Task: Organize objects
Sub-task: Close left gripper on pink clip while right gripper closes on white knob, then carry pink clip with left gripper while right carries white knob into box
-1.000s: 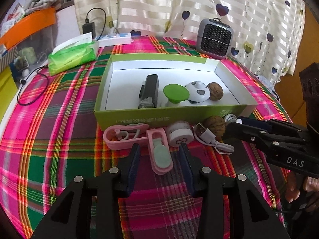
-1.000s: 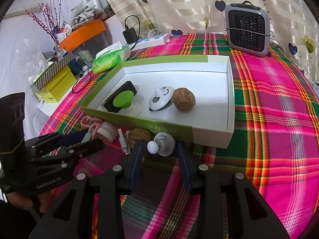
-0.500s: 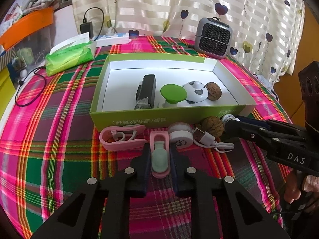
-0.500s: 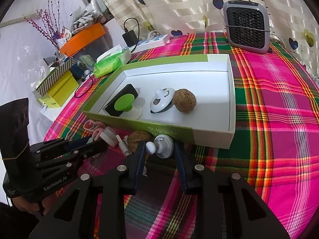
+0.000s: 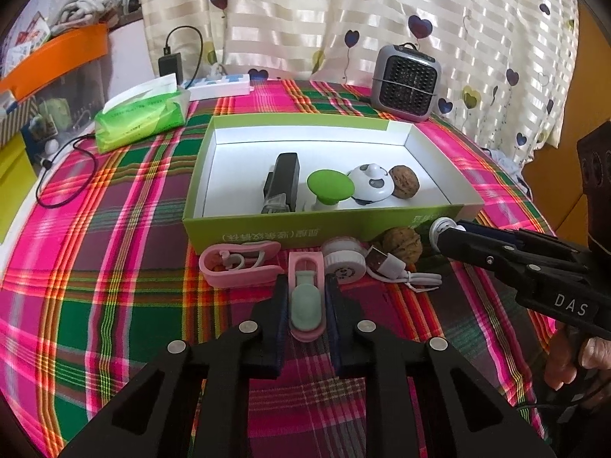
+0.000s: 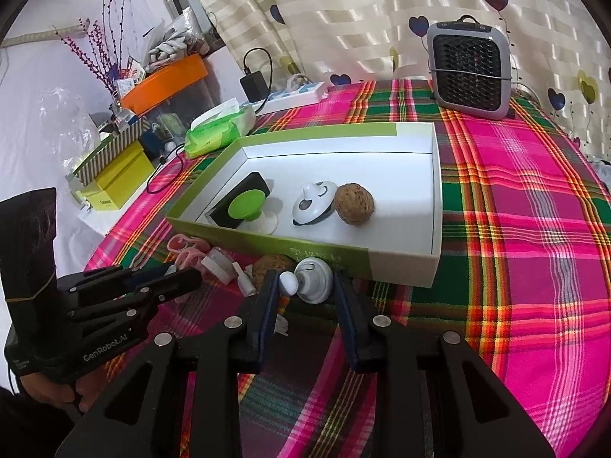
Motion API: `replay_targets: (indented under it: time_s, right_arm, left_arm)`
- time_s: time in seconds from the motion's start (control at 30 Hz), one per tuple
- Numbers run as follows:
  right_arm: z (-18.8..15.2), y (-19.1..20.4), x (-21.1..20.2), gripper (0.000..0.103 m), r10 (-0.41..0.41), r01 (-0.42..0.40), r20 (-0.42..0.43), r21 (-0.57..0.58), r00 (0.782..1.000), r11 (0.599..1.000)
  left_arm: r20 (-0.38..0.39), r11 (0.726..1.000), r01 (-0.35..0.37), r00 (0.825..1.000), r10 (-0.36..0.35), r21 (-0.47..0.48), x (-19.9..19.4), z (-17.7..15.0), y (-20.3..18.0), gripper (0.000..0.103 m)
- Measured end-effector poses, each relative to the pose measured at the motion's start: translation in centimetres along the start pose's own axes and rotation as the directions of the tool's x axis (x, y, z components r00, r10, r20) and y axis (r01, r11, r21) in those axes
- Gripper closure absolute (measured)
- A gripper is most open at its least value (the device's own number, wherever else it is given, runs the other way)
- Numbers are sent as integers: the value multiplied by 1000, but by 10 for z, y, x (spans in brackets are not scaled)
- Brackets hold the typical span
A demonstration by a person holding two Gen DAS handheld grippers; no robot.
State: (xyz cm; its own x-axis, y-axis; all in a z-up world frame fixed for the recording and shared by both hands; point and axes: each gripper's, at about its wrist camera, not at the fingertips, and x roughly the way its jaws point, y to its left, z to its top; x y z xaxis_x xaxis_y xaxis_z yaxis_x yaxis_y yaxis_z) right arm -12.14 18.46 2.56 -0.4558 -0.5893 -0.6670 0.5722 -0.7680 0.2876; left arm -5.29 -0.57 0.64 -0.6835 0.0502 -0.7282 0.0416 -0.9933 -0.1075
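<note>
Both grippers are grasping: left gripper [image 5: 305, 297] clamps the pink clip [image 5: 305, 301], right gripper [image 6: 305, 286] pinches the white knob [image 6: 311, 280]. Next, I think, each must lift over the wall of the green box [image 5: 267, 229].

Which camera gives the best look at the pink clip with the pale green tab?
The left wrist view. The pink clip lies close and centered there, clamped between the left gripper pads on the plaid cloth. In the right wrist view it is mostly hidden behind the left gripper; only pink bits show.

pink clip [image 5: 305, 301] flat, white knob [image 6: 312, 280] beside box [image 6: 401, 267]
</note>
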Motion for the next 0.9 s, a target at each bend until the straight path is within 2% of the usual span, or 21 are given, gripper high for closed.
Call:
replay_targets:
  time_s: [0.9]
  right_arm:
    - [-11, 24, -28, 73, 15, -12, 63, -50, 998, 999]
  left_arm:
    - [59, 999, 34, 998, -34, 8, -29, -7, -12, 87]
